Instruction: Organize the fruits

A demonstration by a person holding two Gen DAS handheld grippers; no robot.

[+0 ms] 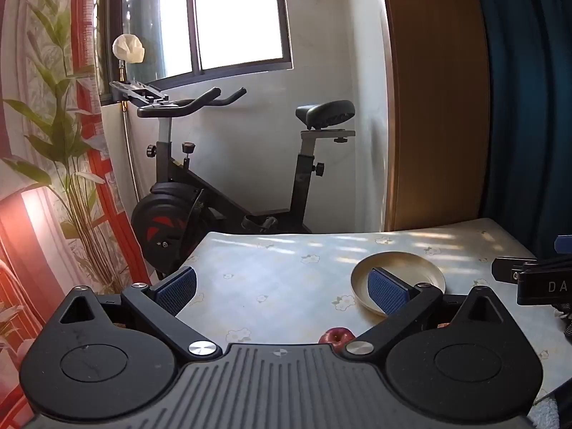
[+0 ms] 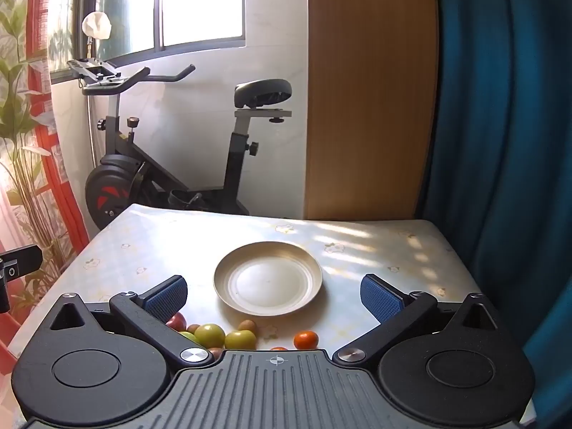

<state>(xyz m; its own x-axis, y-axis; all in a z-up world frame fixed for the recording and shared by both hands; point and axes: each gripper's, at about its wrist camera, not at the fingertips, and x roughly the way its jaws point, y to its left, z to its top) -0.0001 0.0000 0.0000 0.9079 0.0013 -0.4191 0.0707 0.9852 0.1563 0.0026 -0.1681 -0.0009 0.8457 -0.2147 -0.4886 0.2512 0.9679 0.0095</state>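
Note:
An empty cream plate point(image 2: 268, 278) sits mid-table; the left wrist view shows the same plate point(image 1: 404, 268) behind the right finger. Just in front of it lie several small fruits: green ones point(image 2: 209, 334) point(image 2: 240, 339), an orange one point(image 2: 306, 339), a small brown one point(image 2: 247, 325) and a red one point(image 2: 177, 321), partly hidden by the gripper body. A red apple point(image 1: 335, 336) lies close under the left gripper. My left gripper point(image 1: 284, 286) is open above the table with nothing between its blue pads. My right gripper point(image 2: 273, 295) is open too, hovering over the fruits and the plate's near rim.
The table point(image 2: 375, 250) carries a pale floral cloth. Behind it stands a black exercise bike point(image 2: 171, 164), with a wooden panel point(image 2: 368, 107) and blue curtain point(image 2: 500, 143) to the right and a window behind. The right gripper's body point(image 1: 536, 279) juts in at the left view's right edge.

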